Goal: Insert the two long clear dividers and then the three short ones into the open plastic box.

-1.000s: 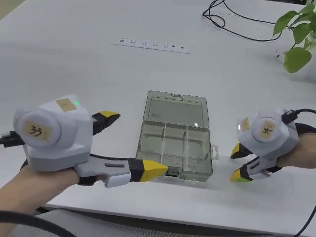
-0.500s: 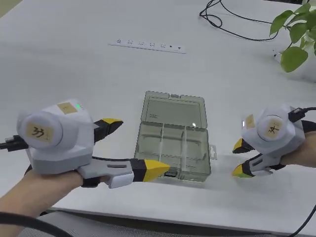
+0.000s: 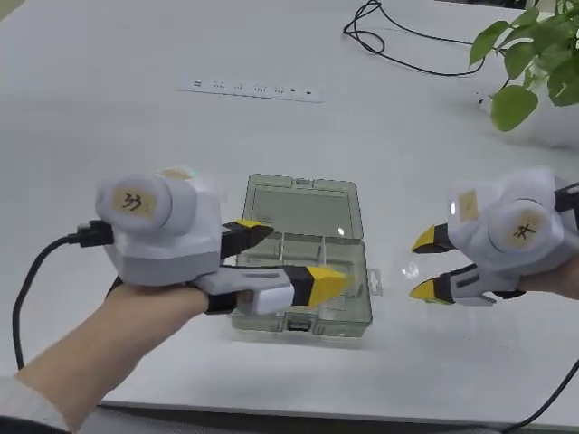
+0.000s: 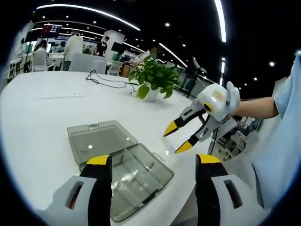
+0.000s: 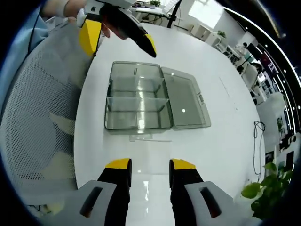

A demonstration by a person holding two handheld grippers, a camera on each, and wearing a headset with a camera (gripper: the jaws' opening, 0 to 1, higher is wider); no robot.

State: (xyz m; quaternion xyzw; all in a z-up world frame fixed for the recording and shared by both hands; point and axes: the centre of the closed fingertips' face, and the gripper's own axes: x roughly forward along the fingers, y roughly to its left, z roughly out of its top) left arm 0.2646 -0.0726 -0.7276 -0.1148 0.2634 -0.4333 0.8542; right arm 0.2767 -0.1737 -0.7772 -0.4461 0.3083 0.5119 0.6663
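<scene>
The open clear plastic box lies near the table's front edge, its lid folded flat behind it. Clear dividers stand inside, one long and some short crossing it. A clear strip lies on the table beside the box's wall. My left gripper hovers open over the box's front left part, holding nothing; from the right gripper view it hangs beyond the box. To the right of the box my right gripper is open and empty, also seen as the right gripper in the left gripper view.
A white power strip lies at the back of the table. Black cables and a leafy plant are at the back right. A mesh chair stands by the table's front edge.
The head camera has shifted. My left gripper has risen and moved right, from beside the box's front left corner to over the box. The right gripper stays open to the right of the box.
</scene>
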